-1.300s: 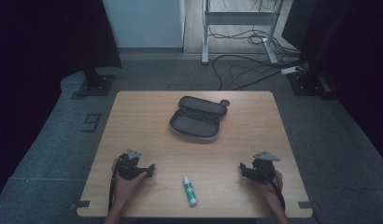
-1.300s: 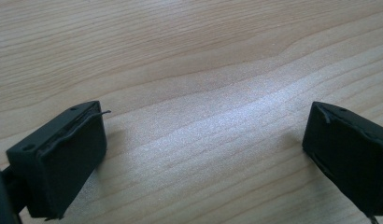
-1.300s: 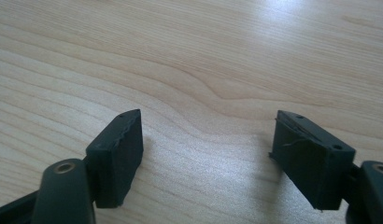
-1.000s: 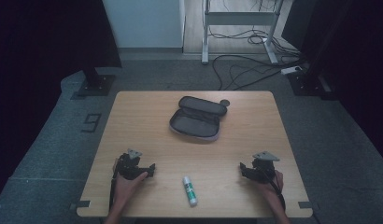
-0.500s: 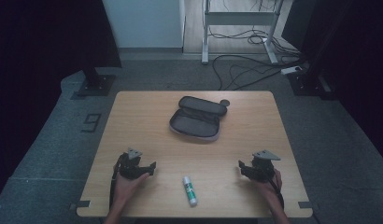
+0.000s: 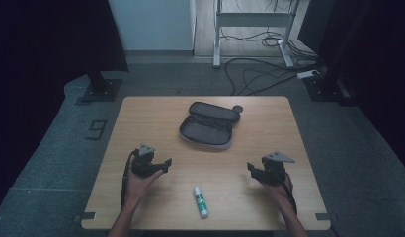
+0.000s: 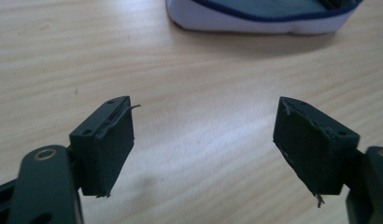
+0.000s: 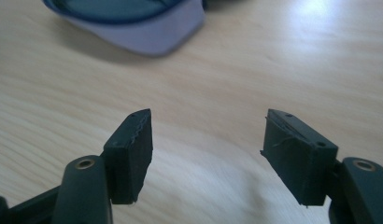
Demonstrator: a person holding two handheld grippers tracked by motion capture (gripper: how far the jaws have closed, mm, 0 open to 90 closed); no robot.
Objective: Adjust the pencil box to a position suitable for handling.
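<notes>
Both forearms are bare, with no sleeve in sight. The left gripper point(image 6: 167, 162) is a compact black body with a grey three-cornered plate on top and a dark cable trailing back along the forearm. The right gripper point(image 6: 249, 168) matches it: black, with the same grey plate and a cable. In the left gripper view, each jaw ends in a blocky black pad point(image 7: 108, 144) with frayed edges and small holes, fixed to a black arm with a brass-coloured ring. The right gripper view shows the same worn pads point(image 8: 131, 151) and rings.
</notes>
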